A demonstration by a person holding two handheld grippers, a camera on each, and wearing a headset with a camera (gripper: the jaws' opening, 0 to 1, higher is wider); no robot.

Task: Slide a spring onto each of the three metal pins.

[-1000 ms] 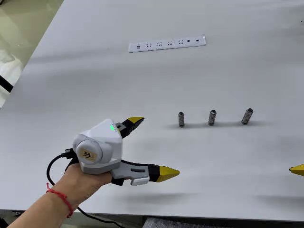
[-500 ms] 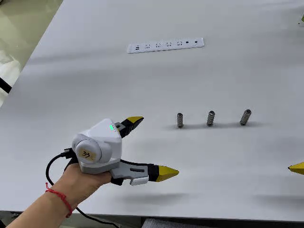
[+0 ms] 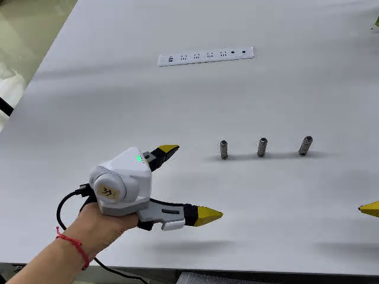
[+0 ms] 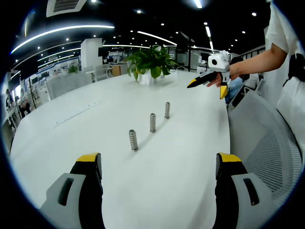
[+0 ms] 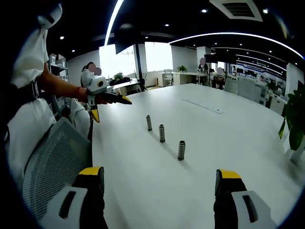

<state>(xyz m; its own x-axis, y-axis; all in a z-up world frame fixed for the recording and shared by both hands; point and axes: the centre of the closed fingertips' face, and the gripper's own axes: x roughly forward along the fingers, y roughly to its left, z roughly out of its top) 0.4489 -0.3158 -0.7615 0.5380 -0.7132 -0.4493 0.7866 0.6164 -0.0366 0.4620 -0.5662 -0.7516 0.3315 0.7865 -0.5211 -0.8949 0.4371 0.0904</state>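
Open-plan office, ceiling lights running in strips. White table is taking up most of the head view. Grey mesh chair is sitting at the table's edge beside the person. Green potted plant is standing at one end of the table. White power strip is lying flat on the far part of the table, well apart from the work.

Left gripper is hovering over the near edge of the table, held in a hand; its yellow-tipped jaws are spread wide and gripping nothing. Right gripper is hanging off to the other side, jaws likewise parted and empty; both are pointing toward the row.

Three springs are standing upright in a straight row on the table, between the two grippers and apart from both. The third is leaning slightly. Whether a pin is sitting inside each cannot be told.
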